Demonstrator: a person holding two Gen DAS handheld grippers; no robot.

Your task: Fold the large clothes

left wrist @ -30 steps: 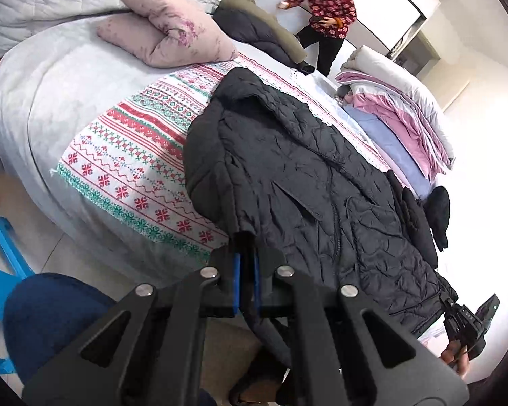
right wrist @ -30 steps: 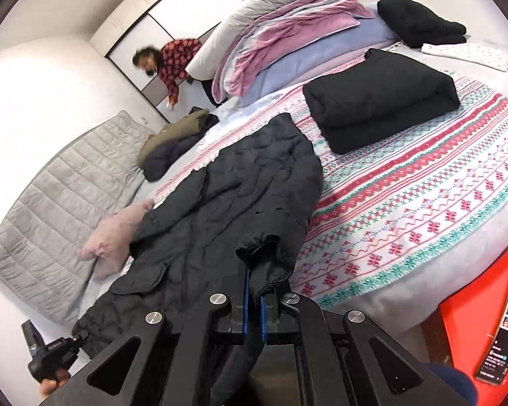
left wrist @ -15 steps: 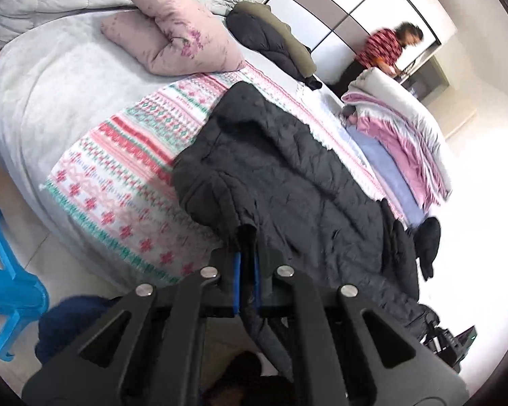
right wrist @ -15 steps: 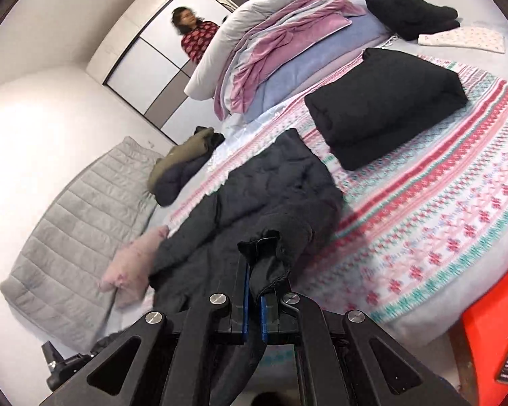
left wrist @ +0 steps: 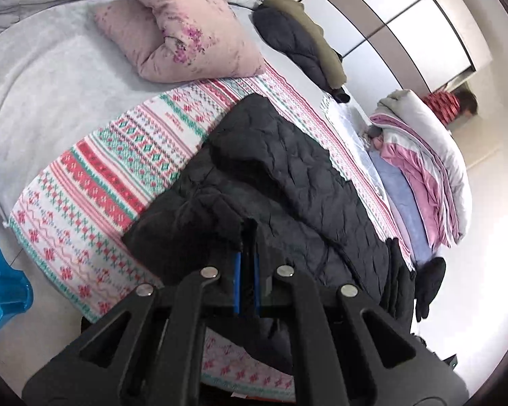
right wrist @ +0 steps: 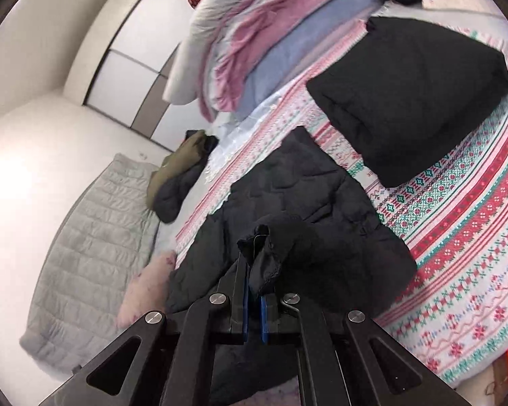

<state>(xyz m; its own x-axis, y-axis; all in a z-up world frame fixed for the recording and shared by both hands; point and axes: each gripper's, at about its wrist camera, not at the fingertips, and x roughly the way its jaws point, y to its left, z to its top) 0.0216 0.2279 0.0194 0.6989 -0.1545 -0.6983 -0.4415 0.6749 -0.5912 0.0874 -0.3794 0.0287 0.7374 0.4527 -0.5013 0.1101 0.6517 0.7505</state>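
A large black quilted coat lies along the patterned blanket on the bed, its near end lifted and bunched back over itself. My left gripper is shut on the coat's hem at one corner. My right gripper is shut on the other hem corner, with a fold of black fabric sticking up between its jaws. The coat shows in the right wrist view too, folding over towards its far end.
A folded black garment lies on the blanket to the right. Stacked quilts and a dark jacket bundle sit at the far side. A pink pillow lies at the left. A blue stool stands on the floor. A person stands by the wardrobe.
Both grippers have carried the coat's hem forward over the bed, so the lower part now doubles over the upper part. The person in the background walked right.
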